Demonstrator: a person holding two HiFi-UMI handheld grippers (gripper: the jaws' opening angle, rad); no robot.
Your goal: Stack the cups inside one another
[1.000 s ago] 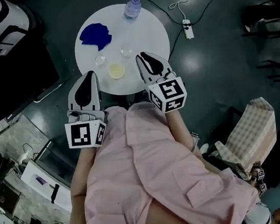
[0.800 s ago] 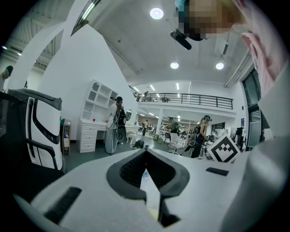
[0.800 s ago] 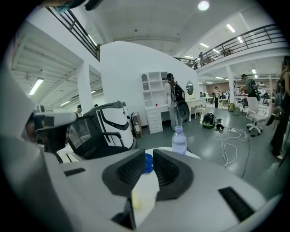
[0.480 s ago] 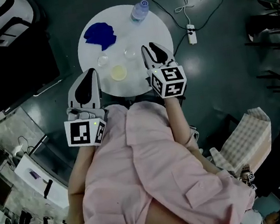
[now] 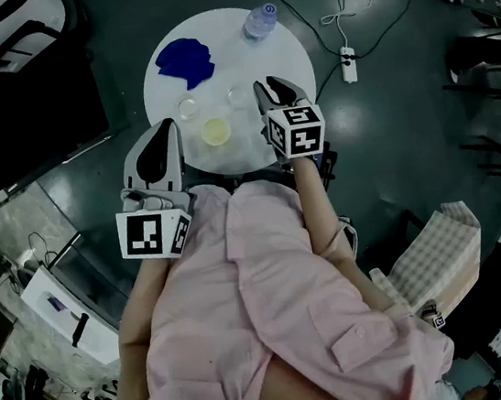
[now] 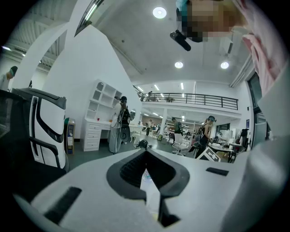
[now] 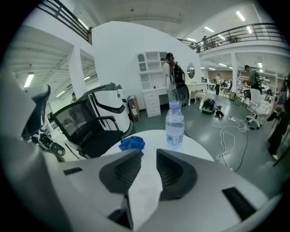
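Right tool [image 5: 269, 88]: jaws have just been opening, nothing in them, tips right beside a clear cup [image 5: 236, 97]. A second clear cup [image 5: 188, 109] and a yellowish cup [image 5: 215, 132] sit on the counter [image 5: 258, 55] between it and the clenched left tool [image 5: 165, 131]. The bottle [image 5: 260, 21] and blue cloth [image 5: 186, 60] are farther back.

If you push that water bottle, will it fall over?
It might tip: the water bottle stands tall and narrow. It seems to hold water, so probably heavy enough to slide first. Lying down, its round body would likely roll.

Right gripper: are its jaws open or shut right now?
Open; its jaws have just been opening. Its own view shows the right gripper with pads apart, only the white table between them, nothing gripped.
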